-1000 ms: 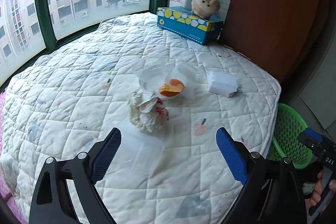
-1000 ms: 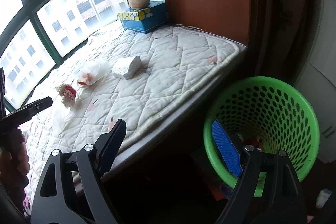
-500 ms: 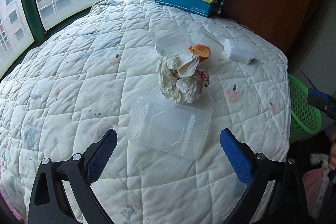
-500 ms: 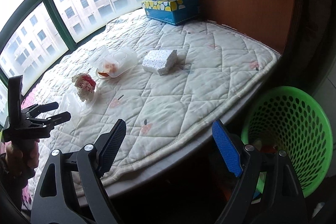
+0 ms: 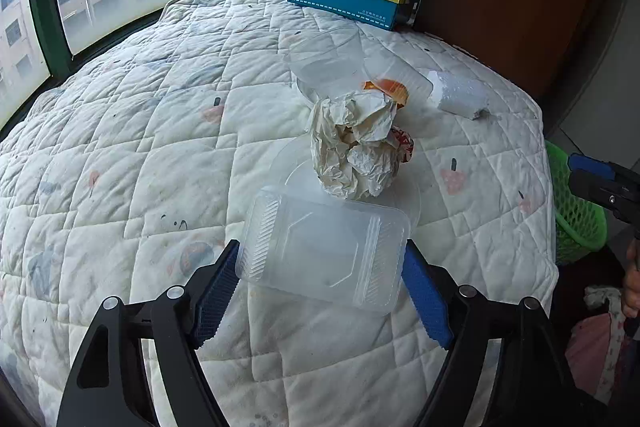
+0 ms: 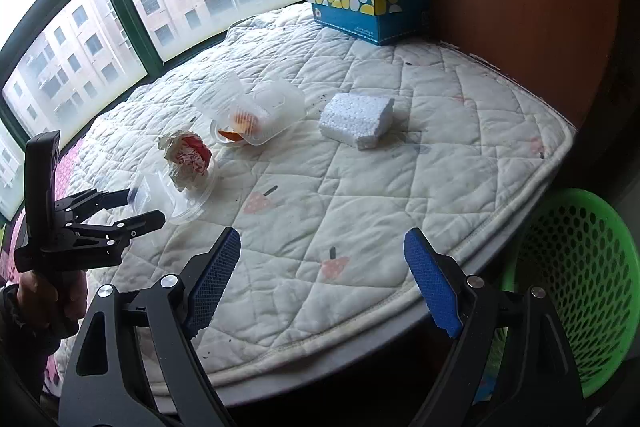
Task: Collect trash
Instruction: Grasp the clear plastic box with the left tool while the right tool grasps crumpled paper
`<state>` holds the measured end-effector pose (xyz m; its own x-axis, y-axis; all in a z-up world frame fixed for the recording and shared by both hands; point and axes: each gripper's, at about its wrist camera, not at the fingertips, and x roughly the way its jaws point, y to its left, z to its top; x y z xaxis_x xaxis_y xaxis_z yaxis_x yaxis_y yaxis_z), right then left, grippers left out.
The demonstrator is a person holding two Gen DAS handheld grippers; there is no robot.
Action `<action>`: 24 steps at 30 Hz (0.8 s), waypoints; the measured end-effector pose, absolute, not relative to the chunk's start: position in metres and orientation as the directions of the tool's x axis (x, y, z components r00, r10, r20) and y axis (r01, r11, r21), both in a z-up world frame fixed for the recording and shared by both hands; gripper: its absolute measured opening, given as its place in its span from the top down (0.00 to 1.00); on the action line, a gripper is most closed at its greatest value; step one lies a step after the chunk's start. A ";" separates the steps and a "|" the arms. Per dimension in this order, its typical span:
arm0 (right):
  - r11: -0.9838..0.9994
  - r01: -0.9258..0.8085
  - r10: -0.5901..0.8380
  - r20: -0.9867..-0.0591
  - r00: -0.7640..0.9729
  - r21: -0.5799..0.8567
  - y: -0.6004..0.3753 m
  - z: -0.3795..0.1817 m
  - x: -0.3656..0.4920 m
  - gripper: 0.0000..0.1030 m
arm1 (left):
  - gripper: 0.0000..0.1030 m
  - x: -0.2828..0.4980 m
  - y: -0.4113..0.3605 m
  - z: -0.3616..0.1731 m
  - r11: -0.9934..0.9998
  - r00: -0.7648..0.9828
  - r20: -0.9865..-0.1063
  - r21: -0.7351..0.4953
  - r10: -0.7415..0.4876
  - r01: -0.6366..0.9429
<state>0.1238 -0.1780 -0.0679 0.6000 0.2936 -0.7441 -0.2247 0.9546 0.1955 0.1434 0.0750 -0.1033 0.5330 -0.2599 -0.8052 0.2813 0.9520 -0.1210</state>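
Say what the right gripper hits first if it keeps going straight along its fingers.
Likely bare quilted mattress near its front edge. The right gripper is open with nothing between its jaws, and no trash lies on that line: the foam block sits well beyond. Depth is unclear.

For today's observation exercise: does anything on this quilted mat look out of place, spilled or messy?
Yes. Litter sits mid-mat: a crumpled wrapper, a clear lid, a tipped clear box holding orange food scraps, and a broken foam block.
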 end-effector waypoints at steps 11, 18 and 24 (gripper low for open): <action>0.916 -0.341 0.379 -0.730 0.569 0.210 -0.127 -0.062 0.139 0.19 | 0.27 0.122 0.117 -0.070 0.975 0.602 -0.771 -0.119 -0.209 0.186; 0.879 -0.423 0.439 -0.722 0.535 0.220 -0.078 -0.066 0.155 0.20 | 0.27 0.109 0.146 -0.054 0.988 0.637 -0.756 -0.092 -0.153 0.128; 0.866 -0.453 0.449 -0.729 0.516 0.212 -0.046 -0.073 0.172 0.24 | 0.27 0.103 0.159 -0.051 0.990 0.645 -0.751 -0.096 -0.143 0.108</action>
<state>0.1724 -0.0462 -0.0727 0.5165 0.4492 -0.7290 -0.4534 0.8657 0.2122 0.1030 0.1588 -0.0514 0.6450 -0.1431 -0.7506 0.1076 0.9895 -0.0962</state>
